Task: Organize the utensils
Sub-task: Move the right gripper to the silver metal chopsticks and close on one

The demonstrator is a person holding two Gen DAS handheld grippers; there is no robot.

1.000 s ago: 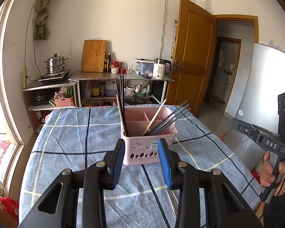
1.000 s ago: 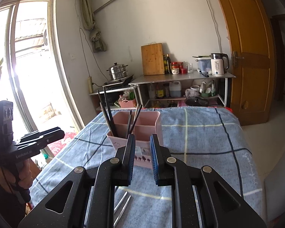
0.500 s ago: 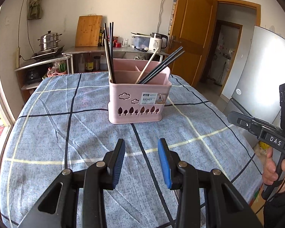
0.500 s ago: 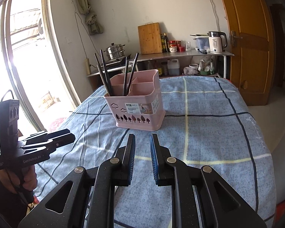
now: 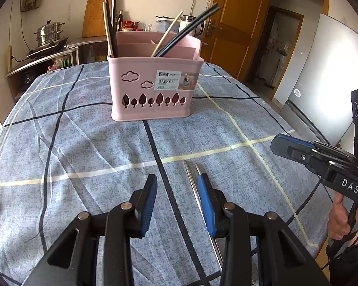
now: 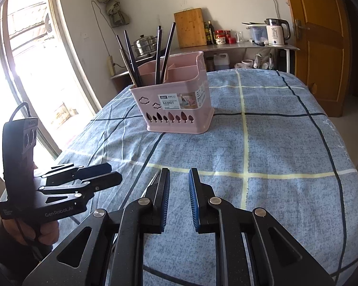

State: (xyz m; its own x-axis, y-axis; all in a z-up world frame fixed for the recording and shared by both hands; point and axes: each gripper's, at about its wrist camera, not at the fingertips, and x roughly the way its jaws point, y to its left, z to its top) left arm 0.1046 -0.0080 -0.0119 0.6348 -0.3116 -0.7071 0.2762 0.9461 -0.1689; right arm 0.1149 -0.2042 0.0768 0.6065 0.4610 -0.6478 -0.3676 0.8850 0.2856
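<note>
The basket (image 5: 152,88) sits far on the table (image 5: 59,143); chopsticks (image 5: 111,19) stand in it; two metal sticks (image 5: 193,178) lie near me.

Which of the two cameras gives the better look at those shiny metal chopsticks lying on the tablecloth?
The left wrist view. There the metal chopsticks show as a pair running along the tablecloth, partly behind the left gripper. The right wrist view catches only a thin sliver of them beside the right gripper.

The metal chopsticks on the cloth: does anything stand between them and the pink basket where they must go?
Nothing visible does. The metal chopsticks lie on the checked tablecloth beside the open left gripper, partly hidden under its right finger. Only bare cloth lies between them and the pink basket.
</note>
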